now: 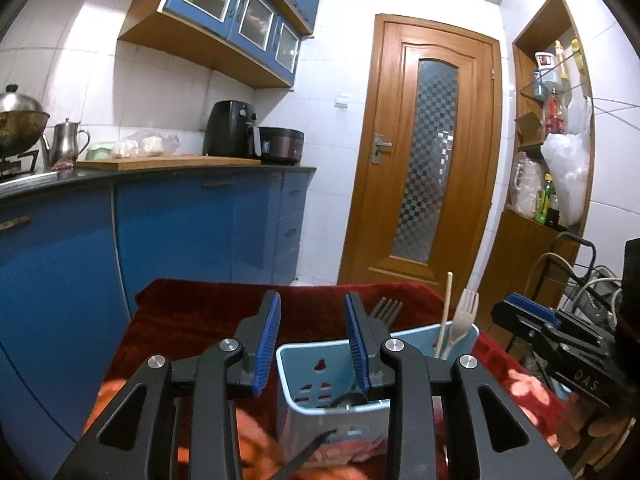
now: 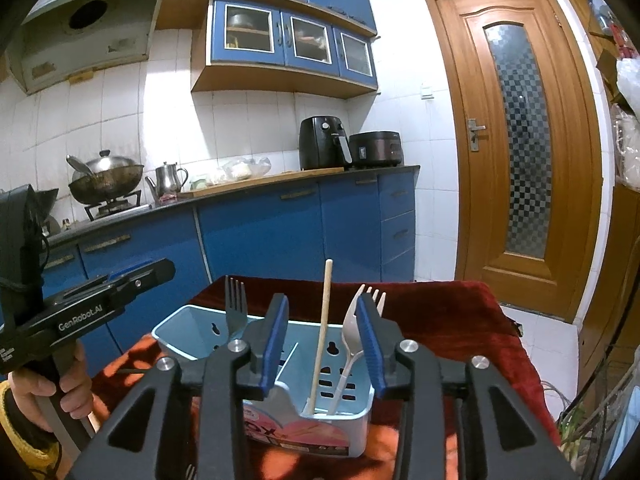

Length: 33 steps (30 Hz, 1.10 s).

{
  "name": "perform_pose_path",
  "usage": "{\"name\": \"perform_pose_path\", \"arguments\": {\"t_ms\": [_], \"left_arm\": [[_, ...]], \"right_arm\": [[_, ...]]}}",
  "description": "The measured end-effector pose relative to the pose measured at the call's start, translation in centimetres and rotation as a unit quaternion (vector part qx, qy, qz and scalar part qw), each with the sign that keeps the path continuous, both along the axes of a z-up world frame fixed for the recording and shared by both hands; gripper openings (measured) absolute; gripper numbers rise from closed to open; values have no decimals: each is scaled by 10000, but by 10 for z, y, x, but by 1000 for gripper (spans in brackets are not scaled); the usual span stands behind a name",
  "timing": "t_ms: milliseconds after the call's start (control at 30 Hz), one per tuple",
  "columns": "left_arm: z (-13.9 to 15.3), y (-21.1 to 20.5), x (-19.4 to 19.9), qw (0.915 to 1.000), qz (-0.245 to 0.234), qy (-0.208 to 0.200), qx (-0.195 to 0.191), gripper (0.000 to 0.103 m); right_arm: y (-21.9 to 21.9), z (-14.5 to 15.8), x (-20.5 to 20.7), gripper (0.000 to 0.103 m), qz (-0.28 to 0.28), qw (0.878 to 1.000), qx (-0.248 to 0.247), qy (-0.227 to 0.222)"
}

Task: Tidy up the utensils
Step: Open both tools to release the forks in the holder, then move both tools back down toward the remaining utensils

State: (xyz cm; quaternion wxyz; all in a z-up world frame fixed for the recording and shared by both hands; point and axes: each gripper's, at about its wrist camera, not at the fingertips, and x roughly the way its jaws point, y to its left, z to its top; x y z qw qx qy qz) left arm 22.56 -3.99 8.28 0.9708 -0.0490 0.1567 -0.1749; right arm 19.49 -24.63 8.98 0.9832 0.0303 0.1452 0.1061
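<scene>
A light-blue utensil holder [image 2: 192, 330] stands on a table covered with a dark red cloth [image 2: 440, 312], toward the near edge of the table, with a pink label on its near wall; a partition splits it into compartments. In the right wrist view a dark metal fork [image 2: 234, 312] stands tines up in the left compartment, leaning on the far wall; a pale wooden chopstick [image 2: 322, 336] and a white plastic fork [image 2: 352, 332] stand in the right compartment, both tilted, their lower ends close together at the near wall.

The right gripper [image 2: 326, 342] sits just above the right compartment, its blue pads parted a moderate way; the chopstick and the white fork show between them, but neither pad presses on either.

The left gripper [image 1: 314, 346] hovers over the other end of the holder [image 1: 304, 364]; its fingers stand moderately apart with nothing gripped; the dark fork [image 1: 386, 308] shows just past its right finger.

In the right wrist view a hand [image 2: 36, 396] in a yellow-edged sleeve holds the left gripper's handle at the left edge.
</scene>
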Motion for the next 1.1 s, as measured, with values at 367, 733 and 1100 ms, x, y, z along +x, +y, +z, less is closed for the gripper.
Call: {"name": "perform_pose_path", "arguments": {"t_ms": [367,733,1100], "left_arm": [[-3,25,-29,9994,103,330,-12,34],[-27,47,-40,9955,282,902,-88,34],[-44,53,-51,9915,217,1280,-59,34]], "right_arm": [[-5,-5,-25,38,-32,9998,138,151],[-16,-14,-58,38,-94,9982,448,384],[-16,-33,-71,38,-97,9951,474,861]]}}
